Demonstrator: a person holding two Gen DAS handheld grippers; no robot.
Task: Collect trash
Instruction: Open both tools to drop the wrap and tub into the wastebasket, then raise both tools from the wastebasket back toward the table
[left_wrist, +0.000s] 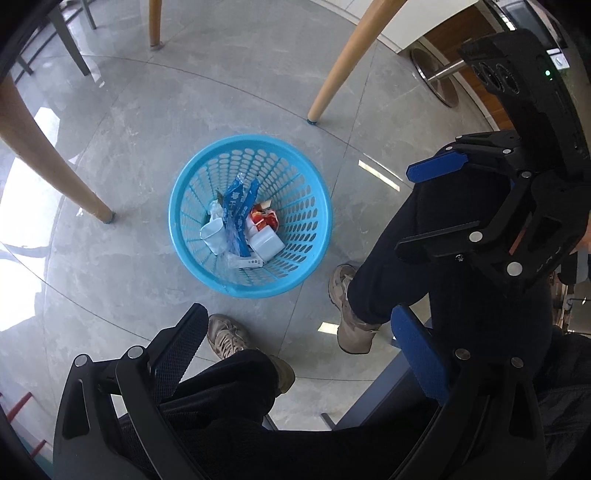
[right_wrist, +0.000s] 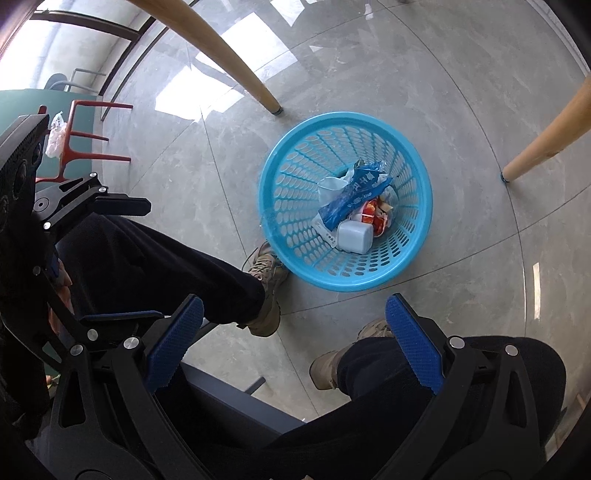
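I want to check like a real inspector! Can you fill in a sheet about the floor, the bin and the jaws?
Surface: grey tiled floor, glossy with reflections.
Job's things: blue basket holding a blue wrapper, white tub and red packet.
Clutter: nothing seen on the floor.
Grippers: left gripper and right gripper, jaws wide, nothing between them.
Cables: nothing seen.
Surroundings: wooden table legs, red chair, the person's beige shoes.
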